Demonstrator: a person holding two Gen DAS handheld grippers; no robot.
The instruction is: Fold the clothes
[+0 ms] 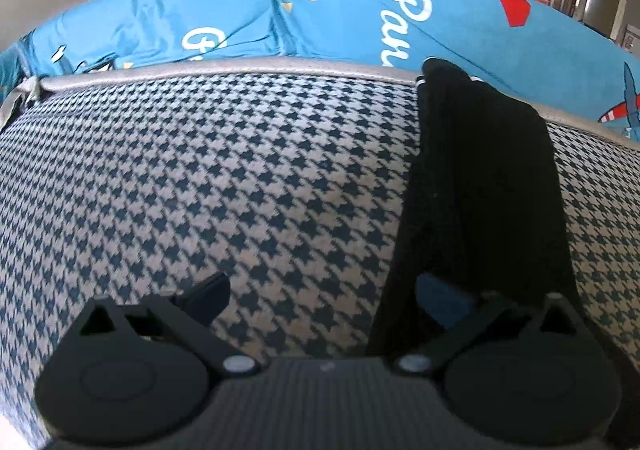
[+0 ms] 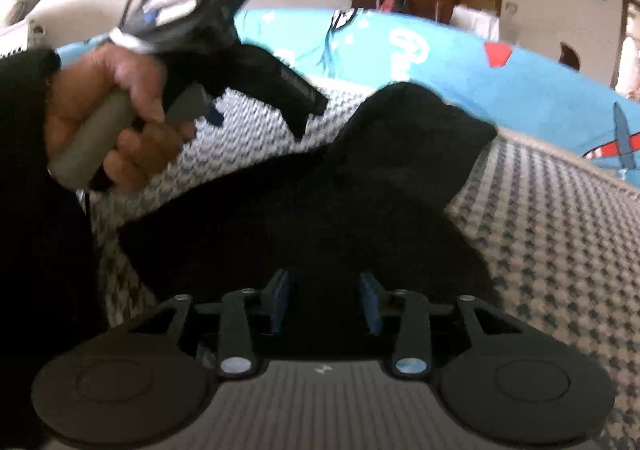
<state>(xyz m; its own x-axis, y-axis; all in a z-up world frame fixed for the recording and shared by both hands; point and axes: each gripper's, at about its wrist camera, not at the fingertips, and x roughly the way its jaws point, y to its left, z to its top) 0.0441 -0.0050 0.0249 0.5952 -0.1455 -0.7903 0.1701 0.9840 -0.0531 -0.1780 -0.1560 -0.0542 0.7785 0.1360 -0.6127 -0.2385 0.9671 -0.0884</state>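
Observation:
A black garment (image 2: 360, 178) lies bunched on the houndstooth cushion (image 2: 560, 250). My right gripper (image 2: 325, 298) hovers low over the garment's near end. Its blue pads (image 2: 280, 298) stand partly apart, so it is open, and black cloth shows in the gap. In the left wrist view the same garment (image 1: 484, 170) runs as a long dark strip from the cushion's far edge toward me. My left gripper (image 1: 326, 296) is open wide over bare cushion (image 1: 200, 170), its right finger against the strip. A person's hand (image 2: 112, 118) holds that left gripper (image 2: 304, 110) up at the garment's left.
A blue printed sheet (image 1: 360, 18) covers a bed behind the cushion's grey piped edge (image 1: 240, 68). A dark sleeve (image 2: 36, 210) fills the left of the right wrist view. Chairs, a doorway and a wall stand far behind.

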